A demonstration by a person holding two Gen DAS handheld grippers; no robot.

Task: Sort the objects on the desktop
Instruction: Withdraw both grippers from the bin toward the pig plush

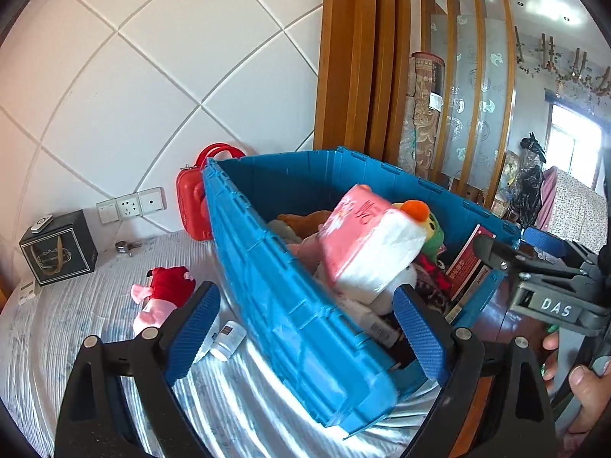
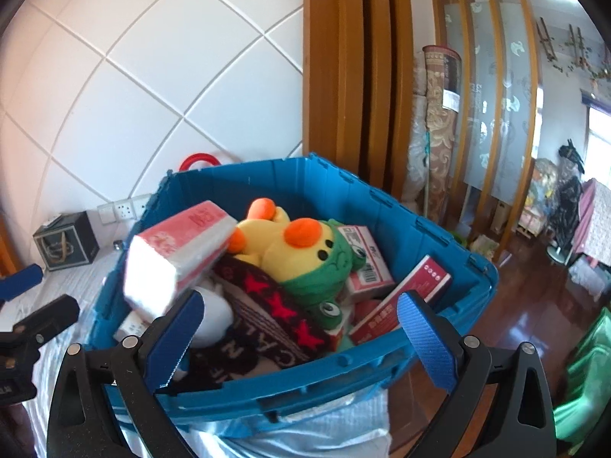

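Both my grippers hang empty over the blue crate (image 2: 267,183).
Left gripper (image 1: 305,328) and right gripper (image 2: 301,334) jaws apart; tissue pack (image 2: 175,255) at ten o'clock.

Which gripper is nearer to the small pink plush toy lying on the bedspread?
Left. The left gripper hangs open right beside the pink plush toy, which lies just past its left finger. The right gripper is open over the blue crate, farther away.

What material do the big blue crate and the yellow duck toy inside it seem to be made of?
The big blue crate looks like hard moulded plastic: ribbed walls with a slight sheen. The yellow duck toy looks like soft plush fabric: fuzzy, matte, rounded stuffed shape.
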